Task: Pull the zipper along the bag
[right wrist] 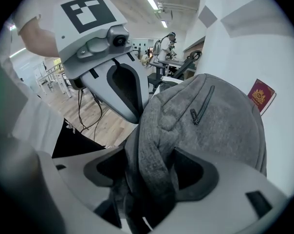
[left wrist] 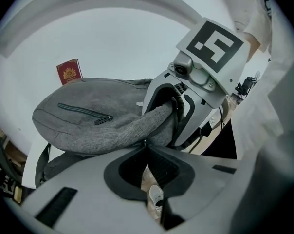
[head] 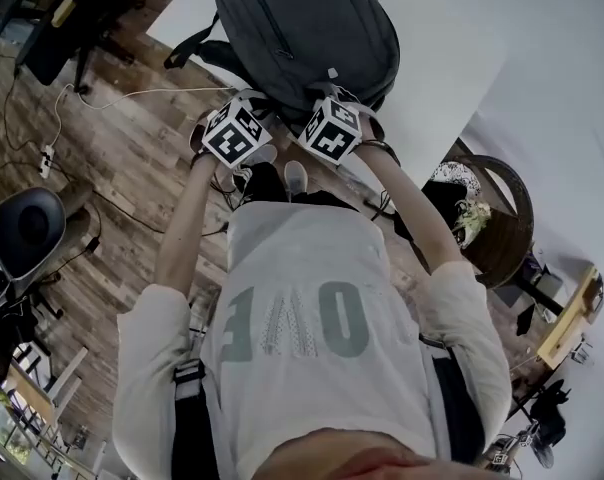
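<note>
Your left gripper point(left wrist: 146, 144) has its jaws pressed together, with the tips right at the bag's point(left wrist: 103, 118) near lower edge (a thin sliver sits at the tips, too small to tell whether it is a zipper pull). Just beside it, your right gripper point(right wrist: 149, 172) is clamped on a thick fold at the bag's end, and the fabric is bunched up between its jaws.

The bag lies on the white table point(head: 452, 48) with its near end at the table's edge by both grippers. Its straps point(head: 187, 48) hang off on the left. It is a grey, felt-like backpack lying front panel up. Its short pocket zipper point(left wrist: 83, 112) is closed, with the pull at the end nearer the grippers.

The bag's long axis runs away from you across the table, and the pocket zipper runs nearly along it. A red booklet point(left wrist: 69, 72) shows on the table near the bag's far part.
</note>
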A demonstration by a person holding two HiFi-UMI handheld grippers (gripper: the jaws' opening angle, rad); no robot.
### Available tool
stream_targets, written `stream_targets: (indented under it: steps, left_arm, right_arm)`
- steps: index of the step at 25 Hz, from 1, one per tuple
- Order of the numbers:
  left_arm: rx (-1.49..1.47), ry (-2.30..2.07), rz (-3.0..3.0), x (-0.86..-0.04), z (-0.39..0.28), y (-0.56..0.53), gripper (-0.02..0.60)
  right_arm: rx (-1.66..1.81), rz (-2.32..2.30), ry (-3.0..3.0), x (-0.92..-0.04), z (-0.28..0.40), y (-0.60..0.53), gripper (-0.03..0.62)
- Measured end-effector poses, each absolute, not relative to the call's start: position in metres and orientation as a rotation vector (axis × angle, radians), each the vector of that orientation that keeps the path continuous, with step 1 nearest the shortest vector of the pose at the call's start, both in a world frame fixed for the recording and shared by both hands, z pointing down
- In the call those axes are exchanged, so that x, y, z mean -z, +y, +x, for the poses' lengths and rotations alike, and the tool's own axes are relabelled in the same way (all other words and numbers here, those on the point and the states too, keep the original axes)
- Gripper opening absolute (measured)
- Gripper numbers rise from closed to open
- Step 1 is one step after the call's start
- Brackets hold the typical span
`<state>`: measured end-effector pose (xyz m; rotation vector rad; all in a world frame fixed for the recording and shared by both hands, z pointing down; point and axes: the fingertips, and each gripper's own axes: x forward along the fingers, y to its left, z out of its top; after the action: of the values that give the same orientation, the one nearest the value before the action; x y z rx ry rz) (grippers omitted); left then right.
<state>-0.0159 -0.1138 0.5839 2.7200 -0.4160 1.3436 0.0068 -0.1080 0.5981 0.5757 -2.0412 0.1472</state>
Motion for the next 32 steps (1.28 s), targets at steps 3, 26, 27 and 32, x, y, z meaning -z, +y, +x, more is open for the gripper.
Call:
stream_targets:
  steps: [3,26,27,32]
  left_arm:
    - [-1.353,-0.471,2.704,-0.589,-0.023,-0.115,0.028]
    - [-1.325,-0.605,2.620,-0.611,-0.038,-0.116,0.028]
    - [-1.325,-0.605,2.620,-0.610,-0.038,-0.116,0.026]
    - [-1.332,-0.611,2.621,-0.612,-0.040,-0.118,0.026]
  right_arm:
    - [-0.140,0.567,-2.050,-0.596,0.003,-0.107,0.341]
    - [0.404,0.155,-1.458,-0.585,0.197,-0.160,0.337]
    - [0.401,0.119,-1.444,-0.586,0.196,-0.159,0.336]
    - [0.351,0.039,-1.346,-0.615,0.202,-0.146,0.322]
